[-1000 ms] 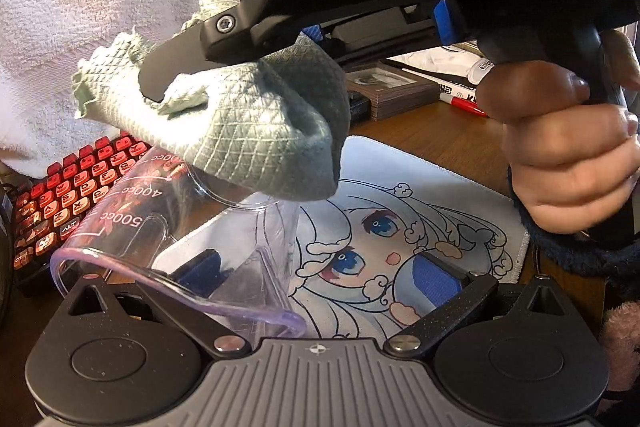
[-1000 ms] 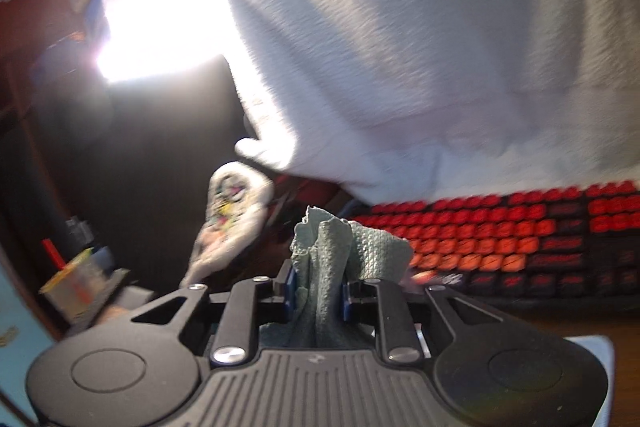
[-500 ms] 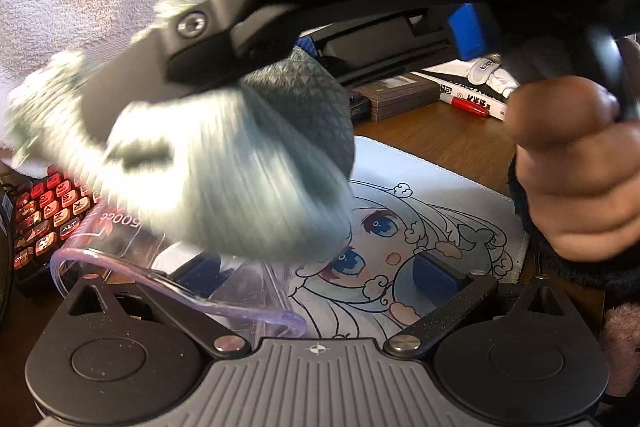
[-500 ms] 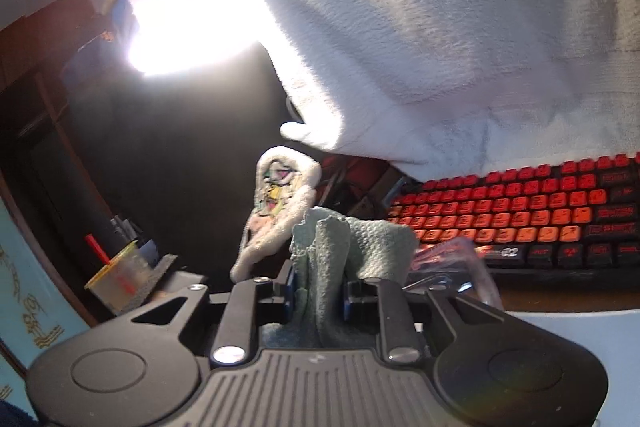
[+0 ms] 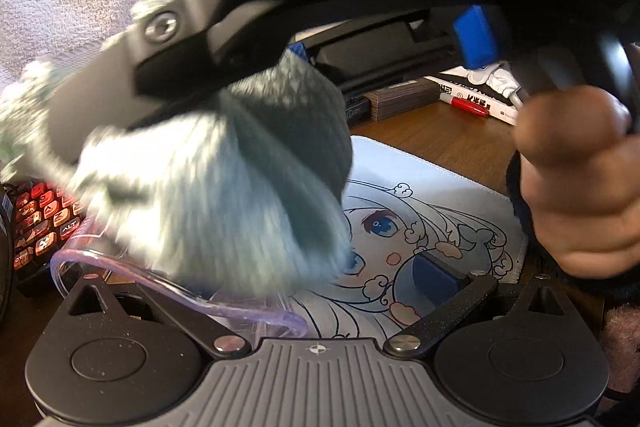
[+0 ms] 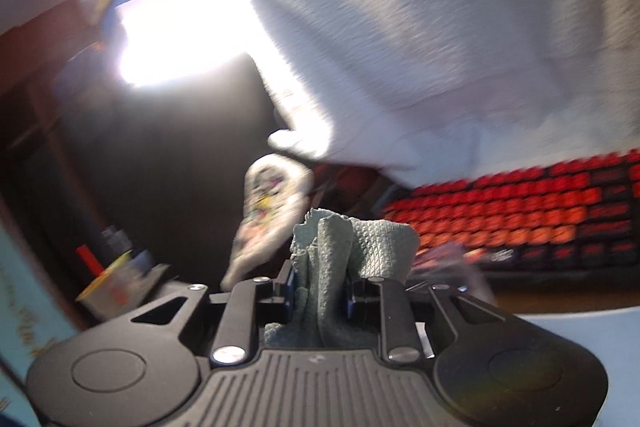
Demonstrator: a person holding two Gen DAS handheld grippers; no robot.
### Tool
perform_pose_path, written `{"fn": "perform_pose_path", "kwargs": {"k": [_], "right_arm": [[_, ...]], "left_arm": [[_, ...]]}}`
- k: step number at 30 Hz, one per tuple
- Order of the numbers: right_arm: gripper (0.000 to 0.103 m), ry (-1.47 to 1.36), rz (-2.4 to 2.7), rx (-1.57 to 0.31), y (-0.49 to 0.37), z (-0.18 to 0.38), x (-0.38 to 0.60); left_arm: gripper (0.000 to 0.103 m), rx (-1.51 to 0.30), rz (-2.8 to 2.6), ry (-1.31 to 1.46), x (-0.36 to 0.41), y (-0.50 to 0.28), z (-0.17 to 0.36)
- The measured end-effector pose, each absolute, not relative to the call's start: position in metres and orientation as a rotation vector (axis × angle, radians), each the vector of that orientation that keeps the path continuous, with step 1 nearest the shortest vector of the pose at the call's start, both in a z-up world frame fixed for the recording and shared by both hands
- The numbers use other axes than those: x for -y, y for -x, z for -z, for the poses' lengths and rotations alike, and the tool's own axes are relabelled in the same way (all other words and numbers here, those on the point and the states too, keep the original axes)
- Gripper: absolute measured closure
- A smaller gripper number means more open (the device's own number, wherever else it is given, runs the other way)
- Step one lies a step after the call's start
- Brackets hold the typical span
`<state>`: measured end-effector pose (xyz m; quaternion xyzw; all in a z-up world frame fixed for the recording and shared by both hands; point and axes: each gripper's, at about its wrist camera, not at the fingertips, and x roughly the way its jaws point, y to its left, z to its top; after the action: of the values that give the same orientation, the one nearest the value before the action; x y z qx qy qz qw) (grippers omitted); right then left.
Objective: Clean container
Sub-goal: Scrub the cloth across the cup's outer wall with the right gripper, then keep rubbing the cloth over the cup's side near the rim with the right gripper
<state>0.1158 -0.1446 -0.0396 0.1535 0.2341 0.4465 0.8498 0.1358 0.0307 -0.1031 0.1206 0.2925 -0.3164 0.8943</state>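
Note:
A clear measuring cup [image 5: 120, 261] with a purple-tinted rim lies tilted, its mouth towards the left wrist camera. My left gripper [image 5: 320, 279] has its jaws wide apart. The left finger shows through the cup, and the right pad [image 5: 434, 273] stands clear of the cup wall. My right gripper [image 6: 320, 291] is shut on a grey-green waffle cloth [image 6: 340, 259], though its jaws are easing open. From the left wrist, the cloth [image 5: 224, 207] is a blurred bunch pressed over the cup's upper side and hides most of it. A hand [image 5: 580, 195] holds the right gripper's grip.
A red-keyed keyboard [image 6: 520, 211] lies just beyond the cup. A printed mouse mat [image 5: 420, 211] covers the wooden desk [image 5: 440, 135]. A red marker [image 5: 464, 105] and books sit at the back. A white towel [image 6: 400, 27] hangs over the keyboard.
The right gripper and cloth have come down and closer over the cup, now covering its printed scale, and they are motion-blurred. The cup and left gripper have stayed put.

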Motion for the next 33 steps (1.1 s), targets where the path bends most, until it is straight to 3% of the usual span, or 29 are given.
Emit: {"fn": "perform_pose_path", "kwargs": {"k": [12, 24, 33], "right_arm": [[0.084, -0.301, -0.797, -0.445, -0.117, 0.037, 0.151], [0.082, -0.386, -0.971, -0.539, -0.118, 0.042, 0.144], [0.084, -0.36, -0.781, -0.455, -0.115, 0.039, 0.149]], "left_arm": [[0.0, -0.606, 0.656, -0.25, -0.014, -0.123, 0.104], [0.0, -0.607, 0.656, -0.249, -0.014, -0.129, 0.109], [0.0, -0.607, 0.656, -0.249, -0.001, -0.12, 0.111]]}}
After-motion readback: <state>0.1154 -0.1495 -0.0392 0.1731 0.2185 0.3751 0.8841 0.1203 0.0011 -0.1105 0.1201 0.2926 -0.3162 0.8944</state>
